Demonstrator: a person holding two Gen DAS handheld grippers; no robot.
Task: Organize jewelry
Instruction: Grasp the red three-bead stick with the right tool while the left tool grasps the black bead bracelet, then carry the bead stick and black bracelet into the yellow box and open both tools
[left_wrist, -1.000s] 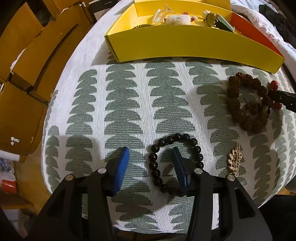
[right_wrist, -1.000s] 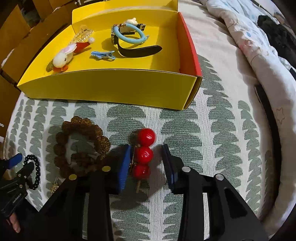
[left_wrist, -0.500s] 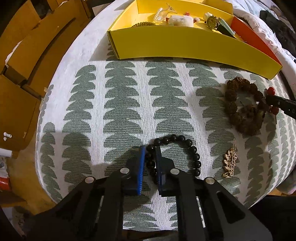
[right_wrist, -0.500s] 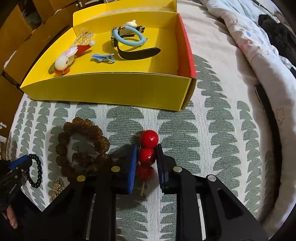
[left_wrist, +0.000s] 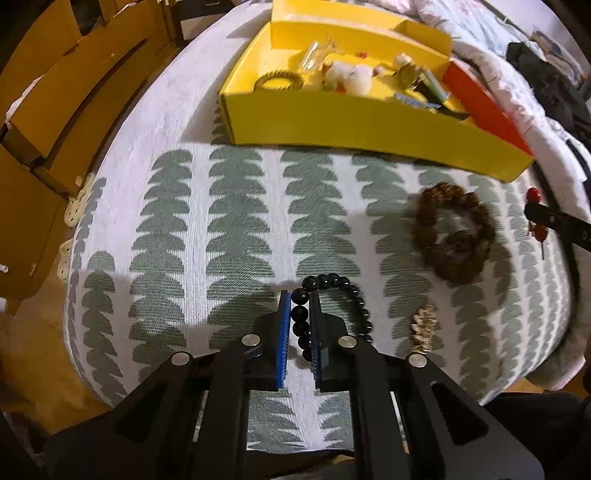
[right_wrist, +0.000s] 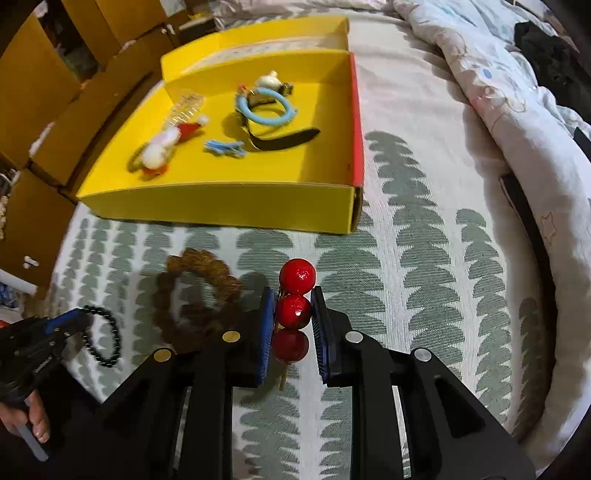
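The left gripper (left_wrist: 298, 314) is clamped on the black bead bracelet (left_wrist: 334, 312). The right gripper (right_wrist: 293, 314) pinches the red bead hairpin (right_wrist: 294, 312); the yellow box (right_wrist: 221, 199) lies at eleven o'clock.

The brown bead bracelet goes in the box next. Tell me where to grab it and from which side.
Grip the single strand on the far arc of the brown bracelet, nearest the yellow box, coming straight down from above. It lies flat on the cloth, so one jaw can drop inside the loop and one outside. The near side looks bunched into a thicker clump, likely harder to pinch.
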